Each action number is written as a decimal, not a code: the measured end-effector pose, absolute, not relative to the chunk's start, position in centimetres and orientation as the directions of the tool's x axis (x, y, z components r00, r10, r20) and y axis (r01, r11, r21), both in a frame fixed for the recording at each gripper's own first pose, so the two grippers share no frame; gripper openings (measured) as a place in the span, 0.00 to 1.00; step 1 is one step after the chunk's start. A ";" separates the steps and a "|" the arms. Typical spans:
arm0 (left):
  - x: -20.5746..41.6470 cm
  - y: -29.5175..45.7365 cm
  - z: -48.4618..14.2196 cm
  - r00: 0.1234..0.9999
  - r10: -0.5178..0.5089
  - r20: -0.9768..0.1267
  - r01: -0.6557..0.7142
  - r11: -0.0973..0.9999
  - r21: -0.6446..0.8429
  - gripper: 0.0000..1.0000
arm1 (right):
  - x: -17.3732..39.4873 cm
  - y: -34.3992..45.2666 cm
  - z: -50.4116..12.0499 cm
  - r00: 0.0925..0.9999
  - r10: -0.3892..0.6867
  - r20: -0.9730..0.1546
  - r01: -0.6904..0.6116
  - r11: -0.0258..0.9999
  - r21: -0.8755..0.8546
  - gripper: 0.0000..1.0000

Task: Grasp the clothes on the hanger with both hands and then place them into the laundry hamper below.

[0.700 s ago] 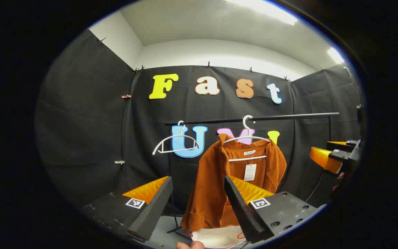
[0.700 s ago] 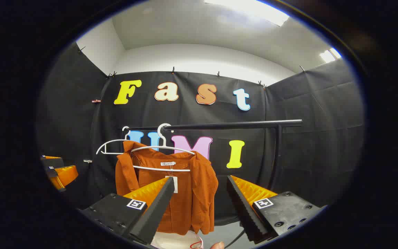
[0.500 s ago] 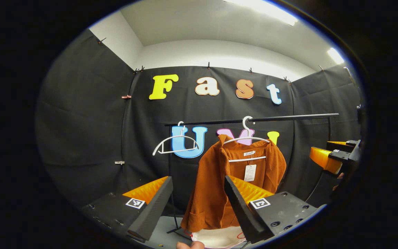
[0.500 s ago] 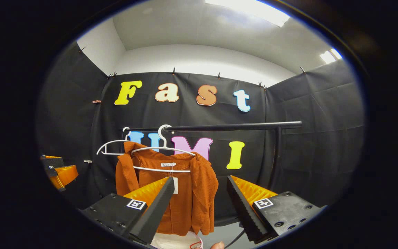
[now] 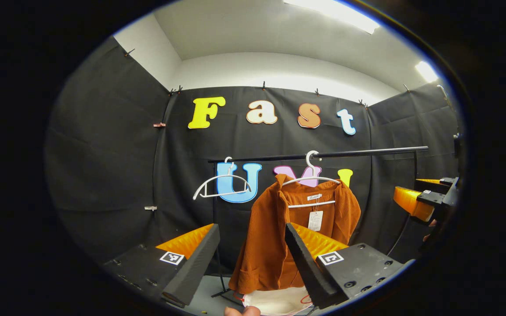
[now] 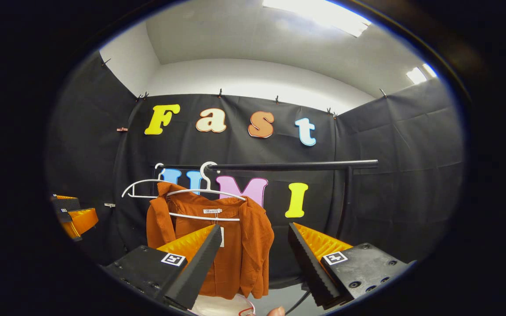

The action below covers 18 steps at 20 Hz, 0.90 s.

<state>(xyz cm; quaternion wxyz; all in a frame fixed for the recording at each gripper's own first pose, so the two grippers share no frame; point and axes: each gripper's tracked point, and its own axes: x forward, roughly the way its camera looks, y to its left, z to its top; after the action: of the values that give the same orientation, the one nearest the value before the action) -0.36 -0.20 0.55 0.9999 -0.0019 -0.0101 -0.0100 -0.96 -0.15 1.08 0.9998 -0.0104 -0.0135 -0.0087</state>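
Note:
An orange corduroy jacket (image 5: 270, 237) (image 6: 244, 250) hangs on a white hanger (image 5: 311, 179) (image 6: 207, 191) from a black rail (image 5: 367, 152) (image 6: 292, 166). A paper tag dangles inside its collar. Below it peeks the pale rim of the laundry hamper (image 5: 275, 300) (image 6: 218, 305). My left gripper (image 5: 252, 228) stands open, well short of the jacket. My right gripper (image 6: 255, 228) is open too, also apart from it. The right gripper (image 5: 424, 197) shows at the far right of the left gripper view; the left gripper (image 6: 70, 215) shows at the far left of the right gripper view.
An empty white hanger (image 5: 222, 184) (image 6: 141, 188) hangs on the rail left of the jacket. The rail's upright post (image 6: 345, 206) stands at the right, its base legs (image 5: 222, 292) on the grey floor. Black cloth walls close in on three sides.
Both views have tilted up slightly, so the rail and jacket sit a little lower in frame. Both grippers stay open and empty.

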 end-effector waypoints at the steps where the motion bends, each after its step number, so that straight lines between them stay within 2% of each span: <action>1: -0.3 -0.1 0.4 1.000 -0.019 0.019 0.019 1.000 -0.003 0.95 | -1.1 -0.2 1.2 0.999 -0.018 0.030 0.019 1.000 -0.023 0.97; 10: 1.1 -1.2 -0.2 0.999 -0.045 0.008 0.045 0.999 -0.011 0.95 | 0.0 -0.1 0.1 1.000 -0.023 0.017 0.023 1.000 -0.012 0.97; 18: 8.2 -7.2 -2.2 0.995 -0.100 -0.004 0.100 0.995 0.014 0.95 | 8.0 -1.7 -3.2 1.000 0.011 0.026 -0.011 1.000 -0.008 0.98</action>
<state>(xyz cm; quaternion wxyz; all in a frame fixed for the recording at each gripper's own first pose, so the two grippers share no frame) 8.21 -7.15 -2.21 0.9987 0.0071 0.0015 -0.0501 8.01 -1.73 -3.20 0.9999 -0.0038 -0.0132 0.0055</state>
